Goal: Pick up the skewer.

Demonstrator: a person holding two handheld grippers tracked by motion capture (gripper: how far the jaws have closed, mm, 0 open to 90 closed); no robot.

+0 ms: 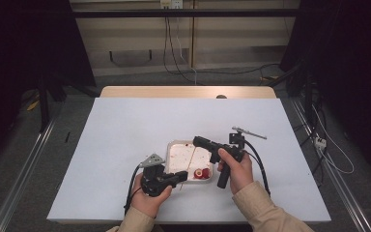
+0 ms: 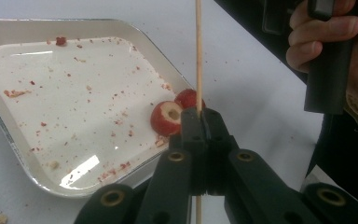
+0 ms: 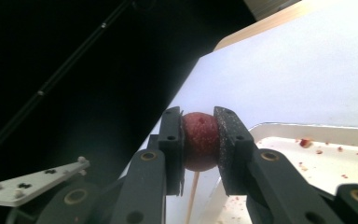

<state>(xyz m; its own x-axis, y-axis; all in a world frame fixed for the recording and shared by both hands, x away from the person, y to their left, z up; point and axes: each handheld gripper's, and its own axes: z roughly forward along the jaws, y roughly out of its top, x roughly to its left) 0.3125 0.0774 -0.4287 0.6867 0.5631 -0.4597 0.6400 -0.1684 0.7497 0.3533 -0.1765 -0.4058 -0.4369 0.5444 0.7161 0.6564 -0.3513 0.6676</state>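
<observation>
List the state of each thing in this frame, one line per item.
Left gripper: shut on the wooden skewer.
Wooden skewer: held upright, bare above the fingers.
Right gripper: shut on a red fruit.
Red fruit: clamped, skewer tip just beneath it.
Two cored red fruits: loose in the tray corner.
Tray: on the table, littered with red crumbs.

This looks like a lab or recording studio rather than a home. A white rectangular tabletop (image 1: 125, 145) laid over a pale wooden bench (image 1: 188, 92) stands on grey carpet (image 1: 72, 125), boxed in by black curtains (image 1: 24, 43) on 2 sides. Metal floor rails (image 1: 24, 159) run along both flanks, loose black cables (image 1: 174, 48) hang from a wall socket (image 1: 171, 4), and a white power strip (image 1: 320, 142) lies on the floor.
</observation>
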